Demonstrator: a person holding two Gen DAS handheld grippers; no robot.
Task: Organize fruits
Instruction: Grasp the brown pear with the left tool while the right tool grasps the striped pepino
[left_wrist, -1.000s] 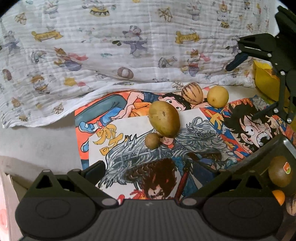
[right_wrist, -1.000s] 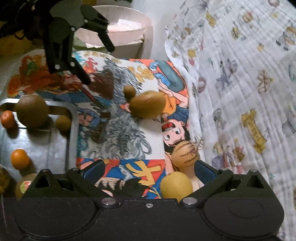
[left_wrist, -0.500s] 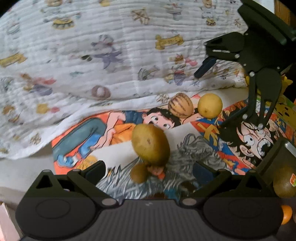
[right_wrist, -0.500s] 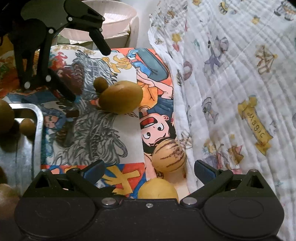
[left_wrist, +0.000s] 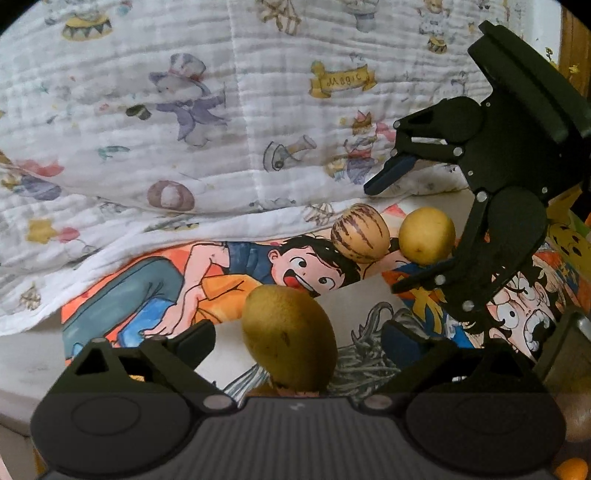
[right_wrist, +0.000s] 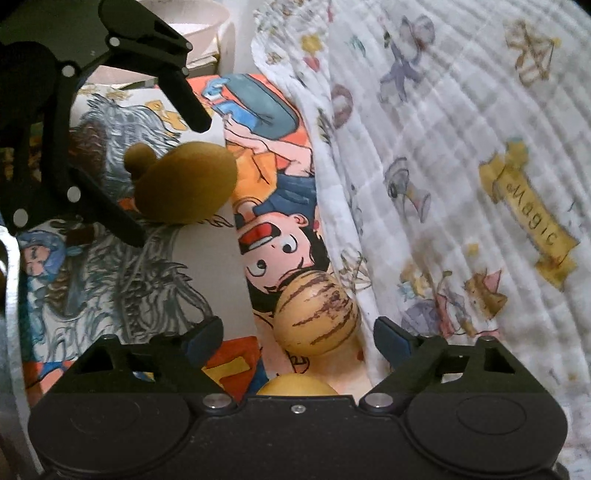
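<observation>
A large brown-green oval fruit (left_wrist: 290, 336) lies on the cartoon-print mat (left_wrist: 229, 273), between the fingers of my left gripper (left_wrist: 297, 334). Its jaws are closing, with gaps still on both sides of the fruit. A small brown kiwi (right_wrist: 138, 157) touches that fruit (right_wrist: 188, 181). The left gripper (right_wrist: 166, 179) straddles it in the right wrist view. A striped round melon-like fruit (right_wrist: 317, 314) sits between the fingers of my right gripper (right_wrist: 297, 332); those jaws are closing too, pads clear of it. A yellow round fruit (right_wrist: 295, 386) lies just beneath the gripper body. In the left wrist view the right gripper (left_wrist: 382, 238) hangs over the striped fruit (left_wrist: 360, 238) and the yellow fruit (left_wrist: 426, 236).
A white quilt with cartoon prints (left_wrist: 221, 129) borders the mat on the far side and drapes onto it. A metal tray (left_wrist: 569, 332) holding fruit, one an orange (left_wrist: 570, 469), stands at the right. A pale bowl (right_wrist: 192, 18) stands beyond the mat's end.
Both grippers have moved forward and down. The large fruit now lies between the left fingers and the striped fruit between the right fingers. Both pairs of jaws have narrowed a little.
</observation>
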